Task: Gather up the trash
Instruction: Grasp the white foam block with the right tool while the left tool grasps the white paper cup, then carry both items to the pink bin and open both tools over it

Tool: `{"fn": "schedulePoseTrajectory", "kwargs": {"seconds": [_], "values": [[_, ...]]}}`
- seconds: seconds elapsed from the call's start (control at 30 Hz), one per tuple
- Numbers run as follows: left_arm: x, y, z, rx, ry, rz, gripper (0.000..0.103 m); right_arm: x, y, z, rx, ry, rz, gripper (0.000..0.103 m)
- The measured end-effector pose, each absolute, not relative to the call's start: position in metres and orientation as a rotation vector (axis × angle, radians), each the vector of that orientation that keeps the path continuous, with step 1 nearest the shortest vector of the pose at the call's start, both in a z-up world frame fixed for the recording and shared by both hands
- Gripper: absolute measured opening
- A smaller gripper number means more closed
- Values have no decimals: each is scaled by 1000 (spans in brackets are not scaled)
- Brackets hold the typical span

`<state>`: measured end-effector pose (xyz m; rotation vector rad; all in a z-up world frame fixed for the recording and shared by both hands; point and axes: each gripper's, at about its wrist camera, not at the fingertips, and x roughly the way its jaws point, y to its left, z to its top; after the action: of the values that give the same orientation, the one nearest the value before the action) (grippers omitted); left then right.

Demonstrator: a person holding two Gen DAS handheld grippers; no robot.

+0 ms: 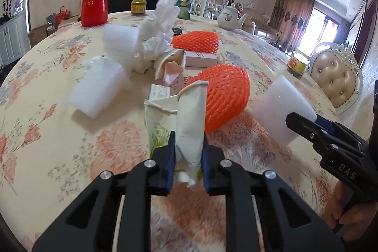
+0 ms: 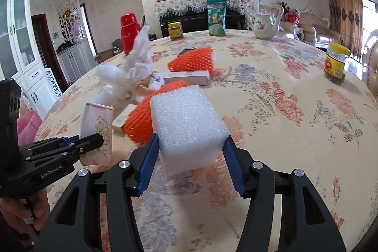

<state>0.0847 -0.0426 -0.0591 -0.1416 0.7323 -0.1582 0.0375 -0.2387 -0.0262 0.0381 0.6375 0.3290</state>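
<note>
My left gripper is shut on a crushed paper cup with a green pattern, held just above the floral tablecloth; it also shows in the right wrist view. My right gripper is shut on a white foam block, which also shows in the left wrist view. More trash lies beyond: two orange foam nets, white foam pieces, a crumpled white plastic bag, another crushed cup and small cardboard boxes.
On the round table stand a red thermos, two yellow-lidded jars, a green snack bag and a white teapot. A padded chair is at right. A pink bag hangs beyond the table's left edge.
</note>
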Motion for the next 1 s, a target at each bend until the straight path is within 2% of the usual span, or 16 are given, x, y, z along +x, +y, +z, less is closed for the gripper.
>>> {"fn": "schedulePoseTrajectory", "kwargs": {"seconds": [0.67,1.0], "values": [[-39,55,-8,-89,436,14,19,-31,-122,12,-85,449,546,54],[-104,149,4,-114,343,247,19,-30,-18,25,-156,414,758,54]]}}
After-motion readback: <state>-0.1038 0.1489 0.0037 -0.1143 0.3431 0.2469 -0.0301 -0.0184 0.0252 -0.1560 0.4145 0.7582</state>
